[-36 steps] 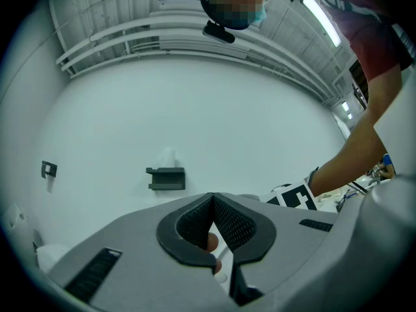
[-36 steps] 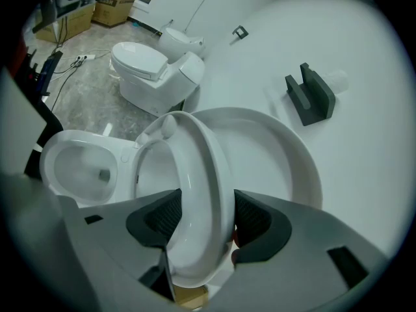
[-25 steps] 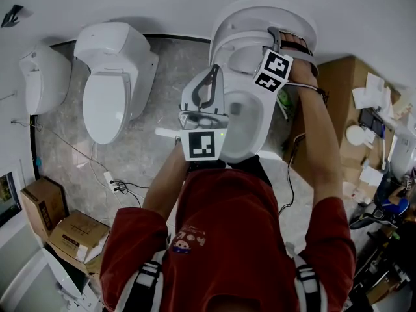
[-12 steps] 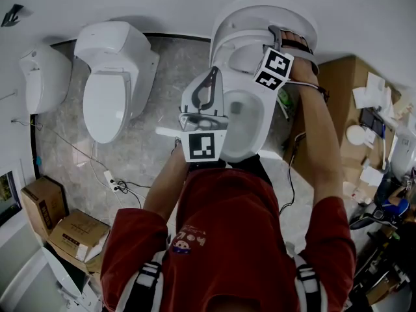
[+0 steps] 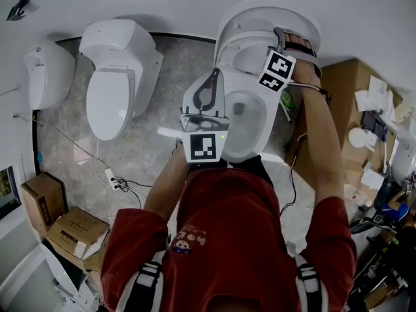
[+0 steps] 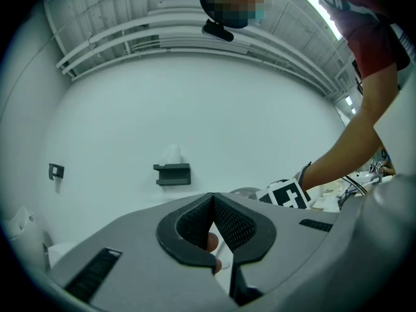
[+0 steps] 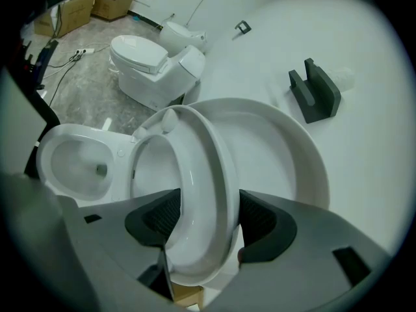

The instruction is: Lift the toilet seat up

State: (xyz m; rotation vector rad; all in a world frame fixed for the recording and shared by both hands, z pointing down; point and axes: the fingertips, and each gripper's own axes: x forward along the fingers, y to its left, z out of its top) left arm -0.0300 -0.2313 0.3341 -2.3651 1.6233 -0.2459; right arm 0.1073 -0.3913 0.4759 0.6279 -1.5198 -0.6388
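Note:
The white toilet stands at the top middle of the head view, its bowl (image 5: 244, 119) uncovered. Its lid (image 5: 260, 12) and seat (image 5: 235, 39) are both tilted up towards the wall. My right gripper (image 5: 286, 41) reaches the raised seat from the right. In the right gripper view the seat ring (image 7: 201, 168) runs between the widely spread jaws of the right gripper (image 7: 209, 200), a pad against each side, with the lid (image 7: 279, 155) behind it. My left gripper (image 5: 213, 70) hovers over the bowl, shut on nothing (image 6: 212, 197), pointing level at the white wall.
A second toilet (image 5: 114, 77) with its lid down stands to the left, and a smaller white fixture (image 5: 42, 77) beyond it. Cardboard boxes (image 5: 62, 226) and a power strip with cable (image 5: 110, 184) lie on the floor at the left. More boxes (image 5: 351, 90) crowd the right. A grey bracket (image 7: 315, 90) hangs on the wall.

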